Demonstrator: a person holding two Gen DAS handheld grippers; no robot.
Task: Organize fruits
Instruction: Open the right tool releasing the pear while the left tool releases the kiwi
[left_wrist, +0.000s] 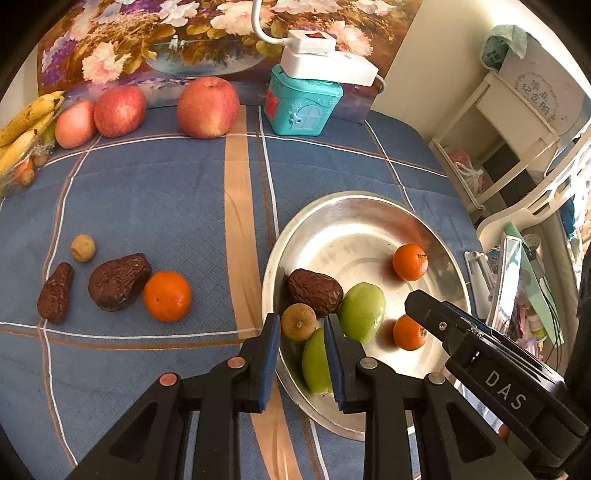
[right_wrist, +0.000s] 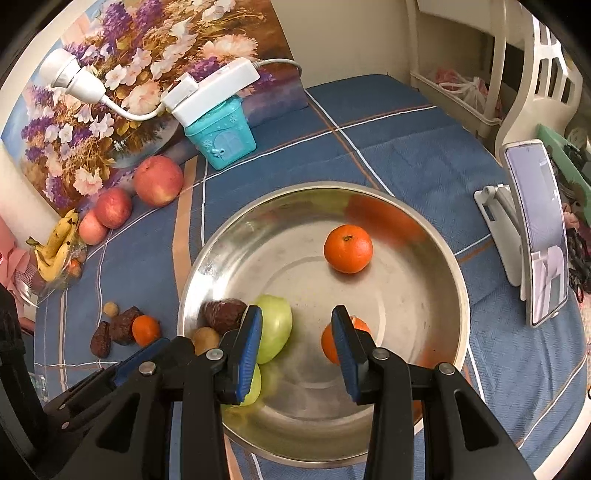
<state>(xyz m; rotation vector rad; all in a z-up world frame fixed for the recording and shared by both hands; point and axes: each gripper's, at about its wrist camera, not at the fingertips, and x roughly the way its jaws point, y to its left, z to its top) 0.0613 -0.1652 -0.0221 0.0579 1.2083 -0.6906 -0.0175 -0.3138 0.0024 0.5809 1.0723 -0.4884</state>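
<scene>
A steel bowl (left_wrist: 354, 214) (right_wrist: 424, 258) holds two tangerines (left_wrist: 409, 262) (right_wrist: 348, 248), two green fruits (left_wrist: 362, 312) (right_wrist: 275, 326), a wrinkled brown date (left_wrist: 314, 291) and a small tan longan (left_wrist: 298, 321). My left gripper (left_wrist: 301, 354) is open and empty above the bowl's left rim, the longan just beyond its tips. My right gripper (right_wrist: 297, 349) is open and empty over the bowl, between a green fruit and the near tangerine (right_wrist: 328, 345). On the cloth to the left lie a tangerine (left_wrist: 167, 295), two dates (left_wrist: 118, 282) and a longan (left_wrist: 83, 248).
Three apples (left_wrist: 207, 107) and bananas (left_wrist: 26, 122) sit along the back by a flower painting. A teal toy house (left_wrist: 301, 105) carries a white power strip (left_wrist: 325, 62). A phone on a stand (right_wrist: 535, 236) is to the right of the bowl.
</scene>
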